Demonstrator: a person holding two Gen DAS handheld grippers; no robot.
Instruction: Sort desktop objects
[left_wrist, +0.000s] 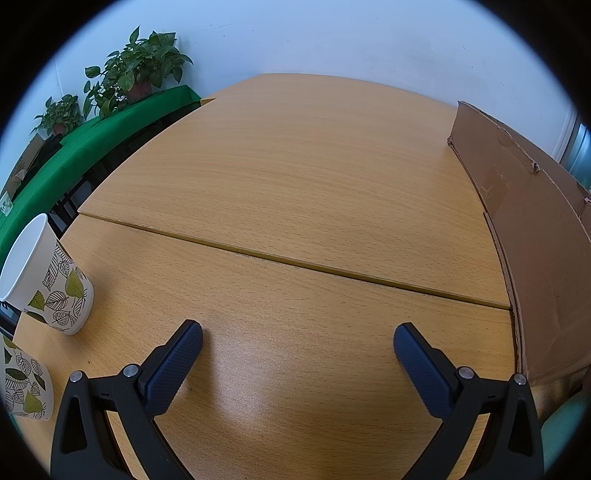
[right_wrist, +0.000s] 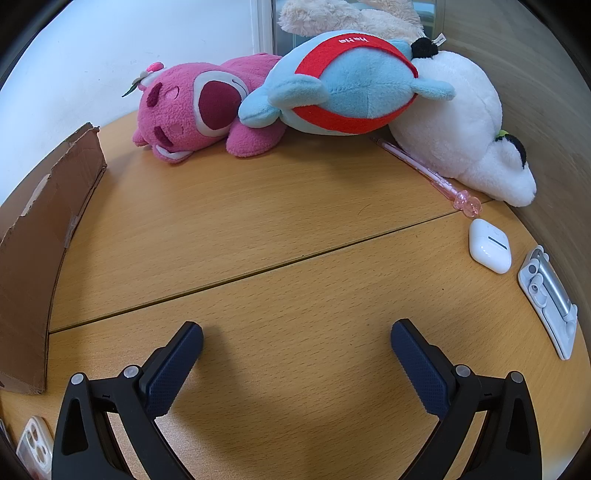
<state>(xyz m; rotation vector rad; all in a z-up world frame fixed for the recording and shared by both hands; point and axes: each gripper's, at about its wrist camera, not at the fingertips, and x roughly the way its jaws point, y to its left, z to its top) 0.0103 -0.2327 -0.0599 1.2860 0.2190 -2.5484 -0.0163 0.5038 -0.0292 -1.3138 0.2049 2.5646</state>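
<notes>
My left gripper (left_wrist: 297, 334) is open and empty above the wooden table (left_wrist: 295, 184). Two leaf-patterned paper cups stand at its left: one (left_wrist: 48, 277) farther, one (left_wrist: 24, 384) nearer at the edge. My right gripper (right_wrist: 296, 332) is open and empty above the table (right_wrist: 258, 221). Beyond it lie a pink plush bear (right_wrist: 195, 110), a blue and red plush (right_wrist: 343, 85) and a white plush (right_wrist: 465, 129). A pink pen (right_wrist: 428, 171), a white earbud case (right_wrist: 489, 245) and a white and silver phone stand (right_wrist: 550, 299) lie at the right. A phone case (right_wrist: 33, 446) shows at the bottom left.
A brown cardboard box stands between the grippers: at the right in the left wrist view (left_wrist: 535, 236), at the left in the right wrist view (right_wrist: 40, 240). Potted plants (left_wrist: 140, 66) sit on a green-covered table (left_wrist: 85, 147) at the far left. A beige plush (right_wrist: 332, 14) lies behind.
</notes>
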